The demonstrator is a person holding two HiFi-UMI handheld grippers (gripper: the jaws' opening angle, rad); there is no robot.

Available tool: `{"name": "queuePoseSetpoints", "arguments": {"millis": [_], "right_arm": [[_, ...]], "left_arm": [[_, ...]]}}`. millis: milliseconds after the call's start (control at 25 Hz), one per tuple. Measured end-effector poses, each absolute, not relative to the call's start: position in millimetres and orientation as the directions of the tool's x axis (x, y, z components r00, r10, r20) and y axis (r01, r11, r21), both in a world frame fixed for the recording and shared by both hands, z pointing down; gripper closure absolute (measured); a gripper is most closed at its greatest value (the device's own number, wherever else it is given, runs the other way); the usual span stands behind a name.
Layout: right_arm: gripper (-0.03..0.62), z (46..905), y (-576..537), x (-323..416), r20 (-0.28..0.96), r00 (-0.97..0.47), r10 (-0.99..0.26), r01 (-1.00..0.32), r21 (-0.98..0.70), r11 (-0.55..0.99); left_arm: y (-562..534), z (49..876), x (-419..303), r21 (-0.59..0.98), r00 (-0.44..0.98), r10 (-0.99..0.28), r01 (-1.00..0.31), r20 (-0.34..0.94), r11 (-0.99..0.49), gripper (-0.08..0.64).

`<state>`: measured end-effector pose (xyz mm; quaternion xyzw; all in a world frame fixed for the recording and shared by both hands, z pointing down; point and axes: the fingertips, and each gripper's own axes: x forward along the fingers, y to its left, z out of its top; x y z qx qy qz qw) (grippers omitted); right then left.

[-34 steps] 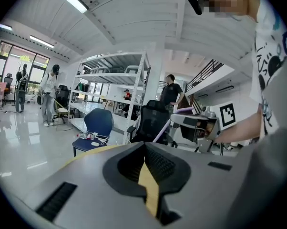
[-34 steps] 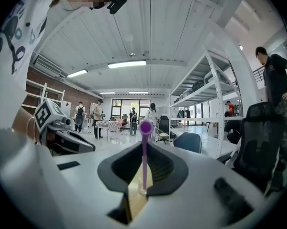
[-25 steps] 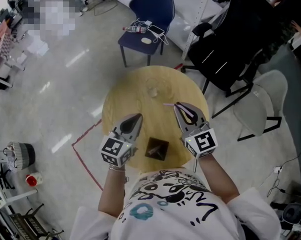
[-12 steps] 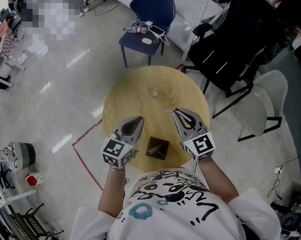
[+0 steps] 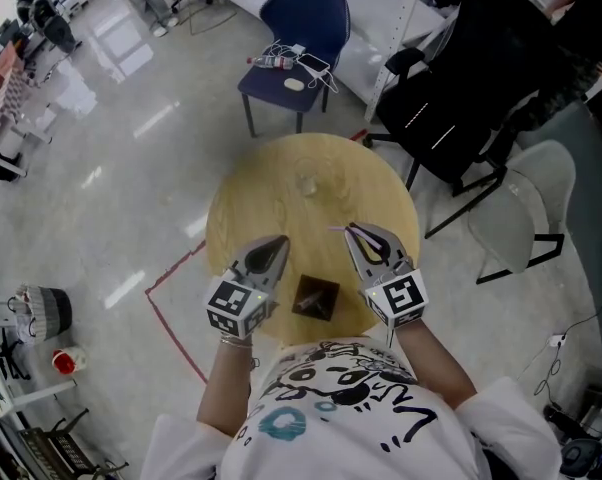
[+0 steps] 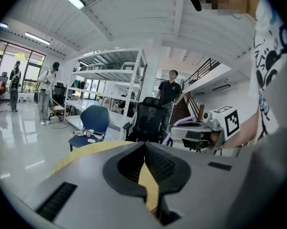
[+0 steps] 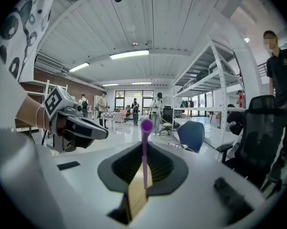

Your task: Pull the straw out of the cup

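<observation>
Right tongs (image 5: 355, 230) lowered slightly, clenched on purple straw (image 7: 144, 151); left tongs (image 5: 277, 240) clenched, empty

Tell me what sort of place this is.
Probably an open-plan lab or workshop hall: tall white shelving racks, a black office chair, and a round wooden table on a glossy floor.

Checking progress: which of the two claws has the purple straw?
The right claw: the purple straw is pinched between its jaws, while the left claw is shut and empty.
</observation>
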<state>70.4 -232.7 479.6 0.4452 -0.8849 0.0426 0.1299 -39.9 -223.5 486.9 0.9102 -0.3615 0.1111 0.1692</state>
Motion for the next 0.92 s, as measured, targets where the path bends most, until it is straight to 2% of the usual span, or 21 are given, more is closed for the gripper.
{"name": "queuePoseSetpoints", "arguments": {"millis": [920], "right_arm": [[0.548, 479, -224, 76, 0.259, -0.564, -0.784, -0.808, 0.025, 0.589]], "left_arm": [[-212, 488, -37, 0.223, 0.721, -0.615, -0.688, 0.320, -0.690, 0.545]]}}
